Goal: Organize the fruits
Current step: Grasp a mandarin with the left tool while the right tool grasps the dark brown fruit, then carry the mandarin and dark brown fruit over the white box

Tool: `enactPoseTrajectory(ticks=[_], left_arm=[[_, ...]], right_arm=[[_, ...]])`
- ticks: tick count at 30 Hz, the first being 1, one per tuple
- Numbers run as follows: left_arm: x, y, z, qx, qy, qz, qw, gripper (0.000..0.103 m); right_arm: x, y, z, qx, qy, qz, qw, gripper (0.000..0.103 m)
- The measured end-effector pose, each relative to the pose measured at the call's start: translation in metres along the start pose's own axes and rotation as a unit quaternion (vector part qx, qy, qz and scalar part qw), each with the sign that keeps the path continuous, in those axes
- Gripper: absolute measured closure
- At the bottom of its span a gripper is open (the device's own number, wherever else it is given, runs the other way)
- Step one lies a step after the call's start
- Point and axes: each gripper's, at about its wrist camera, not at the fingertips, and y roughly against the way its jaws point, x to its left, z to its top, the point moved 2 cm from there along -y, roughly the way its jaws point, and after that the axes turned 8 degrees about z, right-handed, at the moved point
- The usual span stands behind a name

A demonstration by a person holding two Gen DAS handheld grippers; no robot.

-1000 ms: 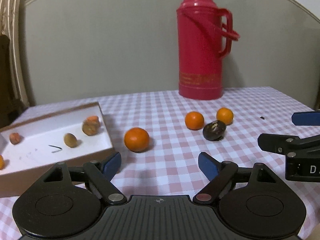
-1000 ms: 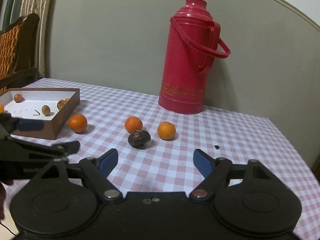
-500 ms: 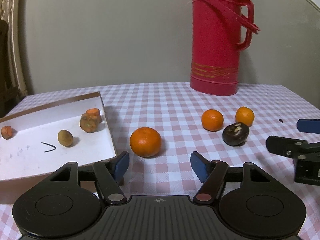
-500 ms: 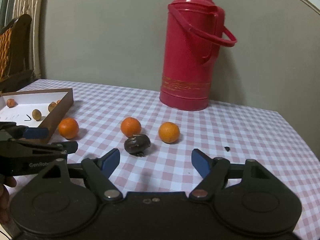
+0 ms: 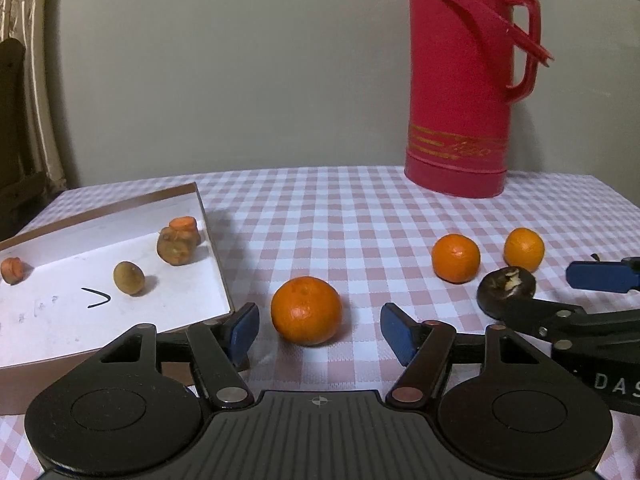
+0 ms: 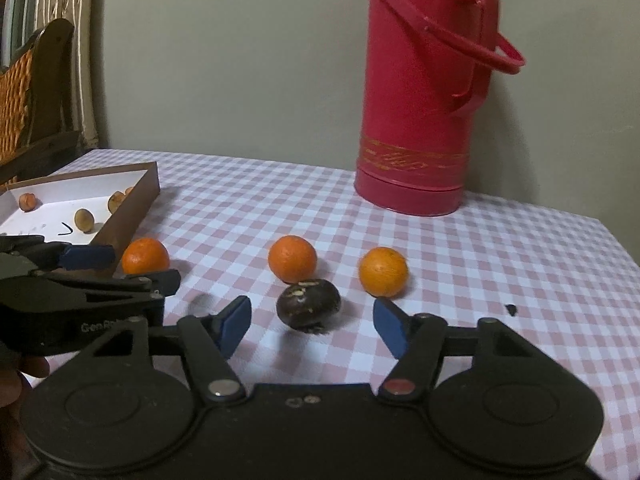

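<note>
Nearest, left hand-held gripper (image 5: 318, 330) half-spread, jaws having narrowed, bracketing an orange (image 5: 306, 310) untouched on the tabletop (image 5: 340, 208). Likewise right hand-held gripper (image 6: 310, 328), just closing, flanking a dark fruit (image 6: 308, 306), probably both lined up for grasping. Farther left, brown box (image 5: 212, 248) holding small brownish fruits (image 5: 128, 278).

Black left claw (image 5: 319, 330), blue pads (image 5: 245, 326), silver pivot screws, ribbed housing, white "DAS" lettering

On the table (image 5: 360, 208) a box (image 5: 218, 248) sits at the left with small fruits (image 5: 129, 278) in it. Just right of it lies one orange (image 5: 306, 310); further right, two oranges (image 5: 455, 258) side by side, a dark fruit (image 5: 506, 290) before them (touching or not, unclear). A flask (image 5: 460, 92) stands behind.
</note>
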Motion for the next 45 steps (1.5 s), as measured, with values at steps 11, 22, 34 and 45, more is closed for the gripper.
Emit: enactPoseTrajectory(ticks=[11,22,34,45], left_arm=[[-0.005,-0.018,0.002,0.021,-0.002,0.011,0.9997,0.046],[-0.007,-0.006,-0.003,0.008,0.005,-0.011,0.9999,0.062],[0.002,0.054,-0.004,-0.050,-0.030,-0.026,0.9980,0.062],[0.058,0.105,-0.023,-0.074,-0.025,-0.014,0.9969,0.062]], right_arm=[[0.001,-0.029,0.004,0.029,0.008,0.004,1.000,0.066],[-0.001,-0.023,0.001,0.037,0.007,-0.010,0.999,0.071],[0.013,0.022,0.000,0.018,0.019,-0.030,0.999,0.071],[0.051,0.070,-0.015,0.005,0.039,-0.023,0.999,0.071]])
